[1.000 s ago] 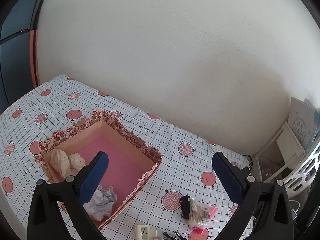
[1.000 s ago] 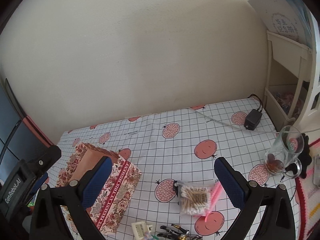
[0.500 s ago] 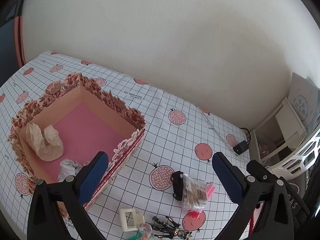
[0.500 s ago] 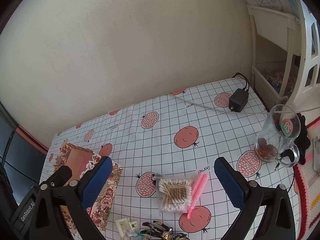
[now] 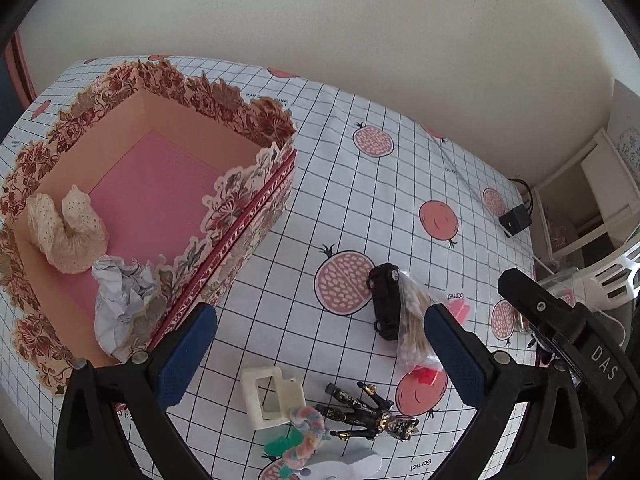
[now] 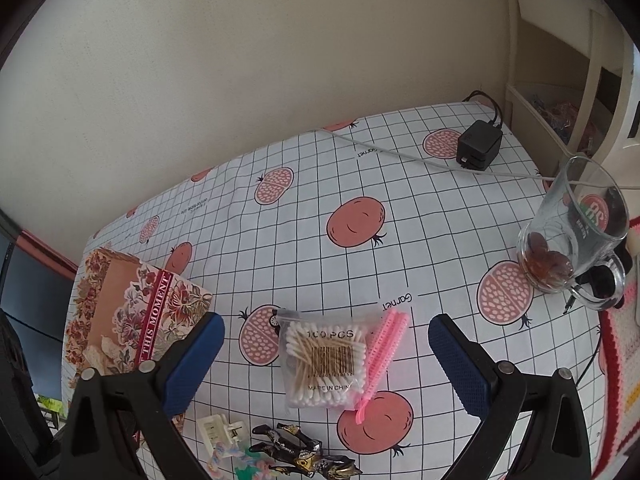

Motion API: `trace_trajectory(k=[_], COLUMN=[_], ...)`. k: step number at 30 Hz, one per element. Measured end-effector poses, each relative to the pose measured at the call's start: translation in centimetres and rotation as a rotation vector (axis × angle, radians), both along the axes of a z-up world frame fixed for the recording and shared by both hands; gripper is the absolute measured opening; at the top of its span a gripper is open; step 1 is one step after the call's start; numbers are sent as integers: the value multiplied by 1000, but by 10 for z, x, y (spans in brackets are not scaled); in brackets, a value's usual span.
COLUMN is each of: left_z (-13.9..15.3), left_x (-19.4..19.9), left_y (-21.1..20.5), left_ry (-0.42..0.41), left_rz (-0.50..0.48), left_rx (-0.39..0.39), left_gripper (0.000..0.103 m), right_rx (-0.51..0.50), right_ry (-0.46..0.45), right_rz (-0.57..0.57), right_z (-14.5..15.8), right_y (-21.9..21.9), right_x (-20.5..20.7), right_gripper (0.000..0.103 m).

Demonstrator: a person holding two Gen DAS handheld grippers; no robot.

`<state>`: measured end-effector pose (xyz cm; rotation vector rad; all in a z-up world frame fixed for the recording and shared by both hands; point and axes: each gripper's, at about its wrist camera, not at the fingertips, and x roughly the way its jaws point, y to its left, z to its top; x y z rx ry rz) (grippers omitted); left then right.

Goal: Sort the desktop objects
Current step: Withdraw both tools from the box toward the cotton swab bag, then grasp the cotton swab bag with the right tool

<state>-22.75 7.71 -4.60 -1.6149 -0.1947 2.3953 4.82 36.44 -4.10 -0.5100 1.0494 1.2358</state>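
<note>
1. Grippers are seen nearest the cameras: the left gripper [image 5: 318, 352] and the right gripper [image 6: 326, 364] are both held above the tablecloth with their blue-padded fingers spread wide, and nothing is gripped by either.
2. Small clutter is found at the near edge of the pomegranate-print tablecloth [image 5: 352, 184]: a white plastic clip [image 5: 270, 396], a pastel twisted hair tie [image 5: 308, 432] and a black-and-gold action figure [image 5: 368, 412] lying flat, the tie set just beside the clip.
3. Slightly farther, a clear bag of cotton swabs [image 6: 324, 364], marked "100 PCS", is laid flat between the right gripper's fingers in that view, and a pink comb-like strip [image 6: 380, 356] is placed against its right side.
4. A black toy car [image 5: 386, 300] is seen touching the bag's left edge in the left wrist view.
5. To the left, an open floral box [image 5: 256, 204] with a pink floor is set on the cloth; a cream lace item [image 5: 66, 228] and crumpled white paper [image 5: 120, 300] are held inside it, at its near-left end.
6. At the far right, a glass mug [image 6: 576, 232] with brown contents at its bottom is stood upright.
7. Farthest back, a black power adapter [image 6: 478, 146] with its cable is laid near the wall.
</note>
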Motion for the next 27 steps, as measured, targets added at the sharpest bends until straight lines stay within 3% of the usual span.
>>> trace_trajectory(k=[3, 10, 17, 23, 27], left_z=[-10, -32, -46, -53, -58], left_x=[0, 1, 1, 2, 2], left_y=[1, 1, 3, 5, 4], left_ry=[-38, -143, -182, -206, -224], left_rz=[-8, -14, -32, -58, -65], left_rx=[-21, 18, -11, -25, -34], left_gripper=[103, 103, 102, 92, 84], right_rx=[-26, -66, -96, -87, -87], right_ry=[9, 19, 20, 35, 42], right_rz=[1, 11, 28, 53, 64], right_z=[-9, -24, -39, -44, -48], right_y=[2, 4, 8, 9, 11], right_x=[-1, -5, -8, -16, -19], right_gripper=[103, 103, 103, 103, 96])
